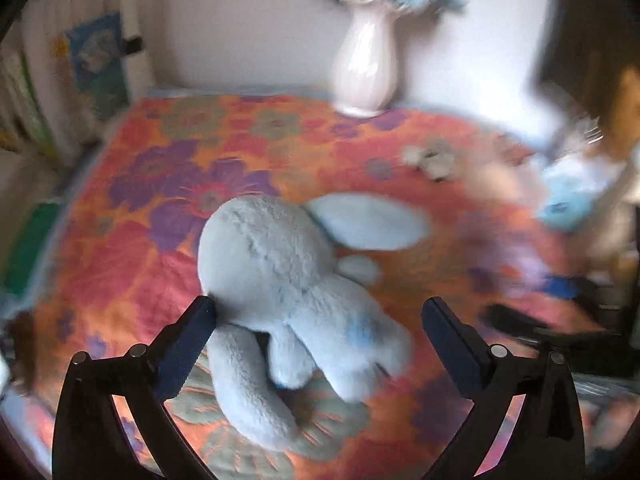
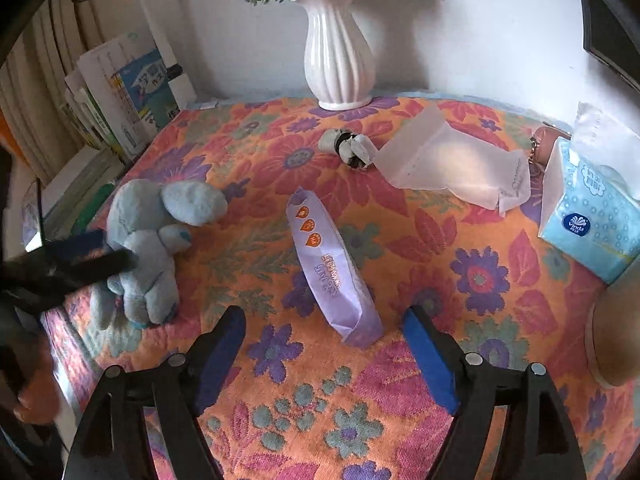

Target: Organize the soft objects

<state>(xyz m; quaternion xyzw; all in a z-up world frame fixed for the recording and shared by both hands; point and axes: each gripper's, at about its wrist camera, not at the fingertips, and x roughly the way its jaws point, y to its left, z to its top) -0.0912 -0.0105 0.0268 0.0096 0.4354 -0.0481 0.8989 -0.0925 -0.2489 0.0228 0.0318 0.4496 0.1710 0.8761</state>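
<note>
A light blue plush toy (image 1: 280, 280) lies on the flowered cloth (image 1: 120, 272); it also shows at the left in the right wrist view (image 2: 144, 240). My left gripper (image 1: 318, 308) is open around the plush, with its left finger touching it; it shows as a dark shape (image 2: 80, 264) in the right wrist view. My right gripper (image 2: 324, 320) is open and empty just in front of a purple tissue pack (image 2: 332, 268). A rolled pair of socks (image 2: 348, 146) lies further back, next to a translucent plastic bag (image 2: 448, 164).
A white vase (image 2: 338, 52) with blue flowers stands at the back against the wall. Books (image 2: 120, 96) stand at the back left. A blue tissue box (image 2: 592, 208) sits at the right edge. The left wrist view is blurred on its right side.
</note>
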